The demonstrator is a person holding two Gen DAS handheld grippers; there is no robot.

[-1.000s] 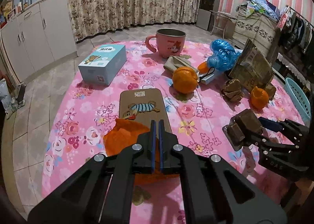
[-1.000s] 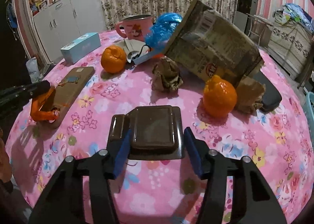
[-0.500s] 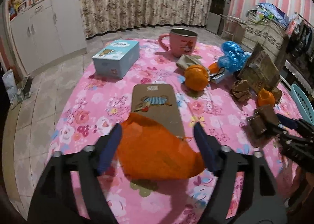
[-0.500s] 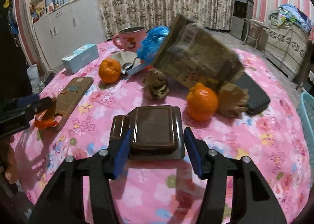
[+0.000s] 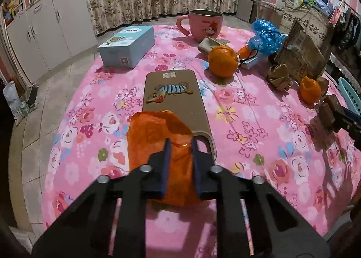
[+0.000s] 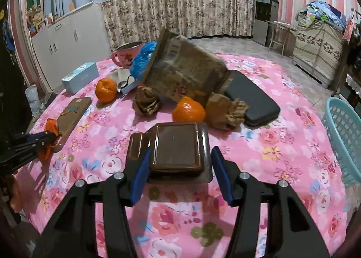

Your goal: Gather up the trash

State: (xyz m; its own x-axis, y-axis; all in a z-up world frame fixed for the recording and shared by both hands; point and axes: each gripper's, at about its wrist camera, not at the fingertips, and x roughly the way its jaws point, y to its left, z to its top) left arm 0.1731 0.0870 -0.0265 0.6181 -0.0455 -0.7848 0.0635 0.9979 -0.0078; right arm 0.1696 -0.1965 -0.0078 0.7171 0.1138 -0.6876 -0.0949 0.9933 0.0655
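Orange film, thin, crinkled and half see-through: a bag (image 5: 158,136), low and centre in the left wrist view. Pinched by the left tongs (image 5: 180,142), jaws just now closing in on it, a fold of film squeezed between the blue pads. Spread over the near end of a brown board (image 5: 171,91) and onto the pink flowered surface (image 5: 248,122). Lower part hidden behind the black tong arms; cannot tell whether lifted or resting.

Brown plastic, glossy and moulded: a tray (image 6: 177,147), one large square well and a narrow one on its left. Held low and centre in the right wrist view by the right tongs (image 6: 181,150), spread about halfway, pads against its two sides. Near edge cut off by the tong arms. Seen again at the right edge of the left wrist view, small, blurred and partly out of frame.

Beyond the tray, mid-frame: two wads of brown paper (image 6: 146,102), two oranges (image 6: 189,112), a tilted printed paper sack (image 6: 187,70), a black pad (image 6: 252,100). Print on the sack too blurred to read. Blue plastic (image 6: 142,59) and a pink mug (image 6: 126,53) half hidden behind it.

Teal basket (image 6: 345,127) at the right edge, cut off by the frame.
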